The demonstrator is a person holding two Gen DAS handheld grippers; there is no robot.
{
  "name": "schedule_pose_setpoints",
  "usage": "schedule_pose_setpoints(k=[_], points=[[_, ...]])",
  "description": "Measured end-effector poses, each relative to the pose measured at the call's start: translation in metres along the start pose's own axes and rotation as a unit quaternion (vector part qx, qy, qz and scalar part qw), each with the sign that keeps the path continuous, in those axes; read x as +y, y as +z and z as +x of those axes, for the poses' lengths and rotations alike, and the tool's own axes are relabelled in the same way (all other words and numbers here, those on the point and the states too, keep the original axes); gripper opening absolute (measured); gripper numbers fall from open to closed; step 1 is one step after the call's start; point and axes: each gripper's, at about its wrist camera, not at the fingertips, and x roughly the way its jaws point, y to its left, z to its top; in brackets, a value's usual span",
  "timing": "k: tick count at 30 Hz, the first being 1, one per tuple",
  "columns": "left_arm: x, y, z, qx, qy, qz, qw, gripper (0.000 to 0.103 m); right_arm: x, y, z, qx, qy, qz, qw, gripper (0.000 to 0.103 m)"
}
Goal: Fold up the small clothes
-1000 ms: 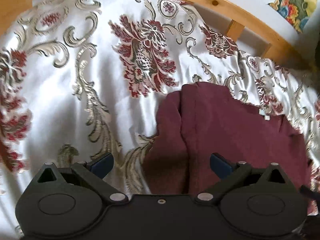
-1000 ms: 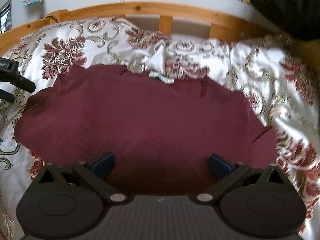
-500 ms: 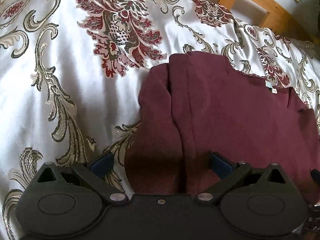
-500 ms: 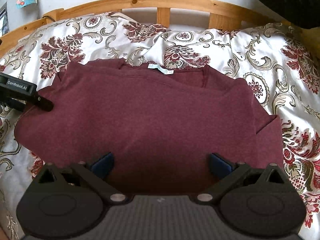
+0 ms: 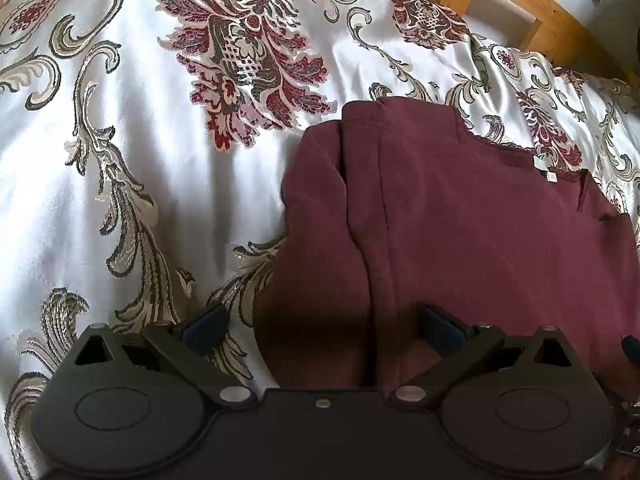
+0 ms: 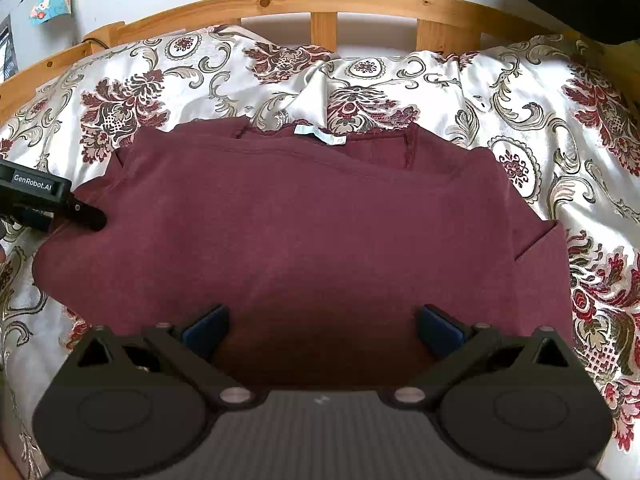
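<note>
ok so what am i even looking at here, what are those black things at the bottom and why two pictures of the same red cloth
The black shapes are two hand-held grippers, each with two blue-tipped fingers. A person holds one in each hand; there is no robot arm. Each gripper carries a wide-angle camera looking forward along its fingers, so you get one picture per gripper.

The left gripper looks at the left edge of a maroon garment; the right gripper looks across its middle. You can see the left one's black body poking in at the left edge of the right gripper's picture.

The garment lies partly folded on a floral bedspread inside a wooden bed frame. Both grippers are open and hold nothing.
</note>
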Motion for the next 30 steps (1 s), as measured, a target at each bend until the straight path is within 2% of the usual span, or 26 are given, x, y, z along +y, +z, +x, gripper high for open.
schedule_pose_setpoints(k=[12, 15, 17, 18, 21, 22, 24, 26, 30], points=[[0.000, 0.000, -0.001, 0.003, 0.001, -0.003, 1.0000, 0.100, 0.001, -0.001, 0.000, 0.001, 0.002, 0.003, 1.000, 0.103], [0.001, -0.001, -0.005, -0.005, -0.004, -0.007, 1.0000, 0.089, 0.001, 0.000, 0.000, 0.001, 0.002, 0.003, 1.000, 0.103], [0.000, -0.002, -0.008, -0.009, -0.014, -0.002, 0.9999, 0.076, 0.001, -0.001, 0.000, 0.001, 0.002, 0.003, 1.000, 0.103], [-0.002, -0.002, -0.010, -0.011, -0.016, 0.002, 0.9998, 0.074, 0.001, -0.001, 0.000, 0.001, 0.002, 0.003, 1.000, 0.103], [-0.006, -0.005, -0.014, -0.017, -0.020, 0.017, 0.9995, 0.058, 0.000, -0.001, 0.000, 0.001, 0.003, 0.004, 1.000, 0.103], [-0.006, -0.006, -0.015, -0.018, -0.023, 0.015, 0.9995, 0.050, 0.000, -0.001, 0.000, 0.001, 0.003, 0.004, 1.000, 0.103], [-0.004, -0.006, -0.016, -0.021, -0.031, 0.006, 0.9993, 0.043, 0.000, -0.001, 0.000, 0.001, 0.003, 0.004, 1.000, 0.103], [-0.003, -0.006, -0.017, -0.023, -0.042, 0.005, 0.9988, 0.029, 0.000, -0.001, 0.001, 0.001, 0.003, 0.004, 1.000, 0.103], [-0.011, -0.009, -0.027, -0.049, -0.046, 0.014, 0.9977, 0.019, 0.002, 0.000, -0.002, -0.001, 0.001, 0.003, 1.000, 0.103]])
